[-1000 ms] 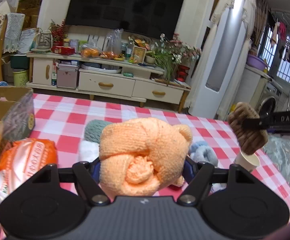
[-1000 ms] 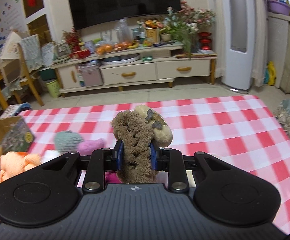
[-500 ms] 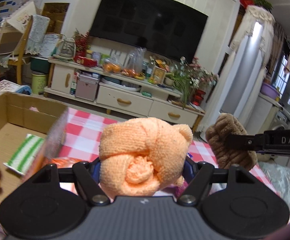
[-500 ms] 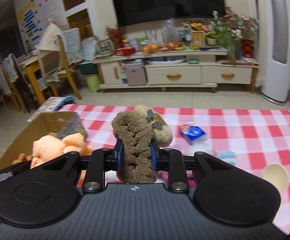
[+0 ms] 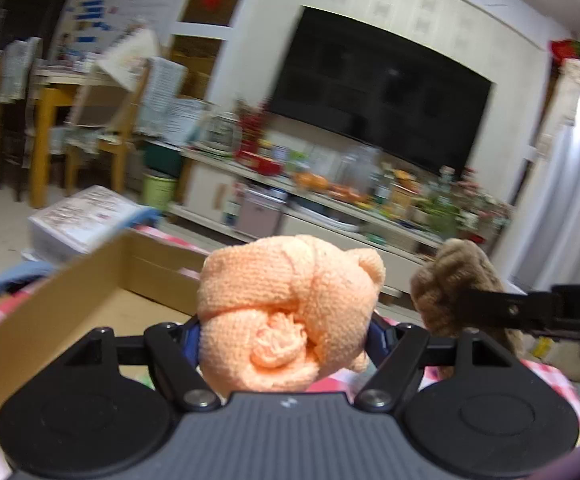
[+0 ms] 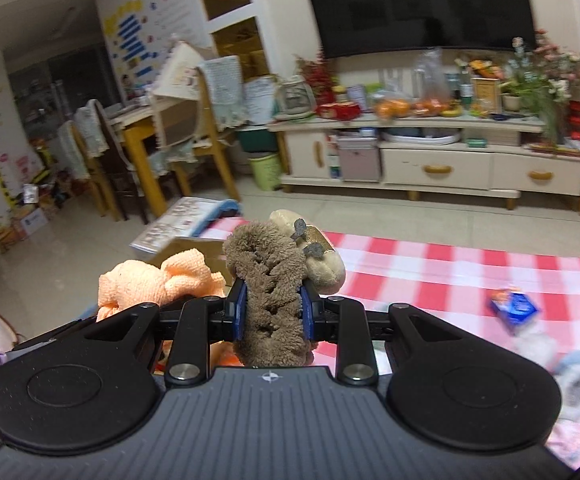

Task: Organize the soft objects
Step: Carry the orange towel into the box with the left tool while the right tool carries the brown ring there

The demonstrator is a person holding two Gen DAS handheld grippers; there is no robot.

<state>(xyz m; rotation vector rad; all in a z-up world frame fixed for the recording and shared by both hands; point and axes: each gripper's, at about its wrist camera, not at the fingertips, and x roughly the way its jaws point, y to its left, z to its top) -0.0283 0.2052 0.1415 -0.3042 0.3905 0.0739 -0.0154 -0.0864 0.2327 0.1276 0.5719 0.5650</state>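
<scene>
My left gripper (image 5: 284,330) is shut on an orange knitted soft toy (image 5: 286,312) and holds it in the air over the open cardboard box (image 5: 102,304). My right gripper (image 6: 272,312) is shut on a brown fuzzy plush toy (image 6: 270,280) with a beige head, held above the red-and-white checked table (image 6: 449,276). The brown toy also shows in the left wrist view (image 5: 457,280), just right of the orange toy. The orange toy also shows in the right wrist view (image 6: 150,280), to the left of the brown one.
A blue snack packet (image 6: 513,308) and pale soft items (image 6: 569,372) lie on the table at the right. Beyond the table are a TV cabinet (image 6: 449,160), yellow-legged chairs (image 6: 162,152) and a stack of papers (image 5: 78,216) on the floor.
Both grippers have swung left with their toys. The box now lies right under the left gripper, and the table's middle has slid out to the right. Both grips are unchanged.
</scene>
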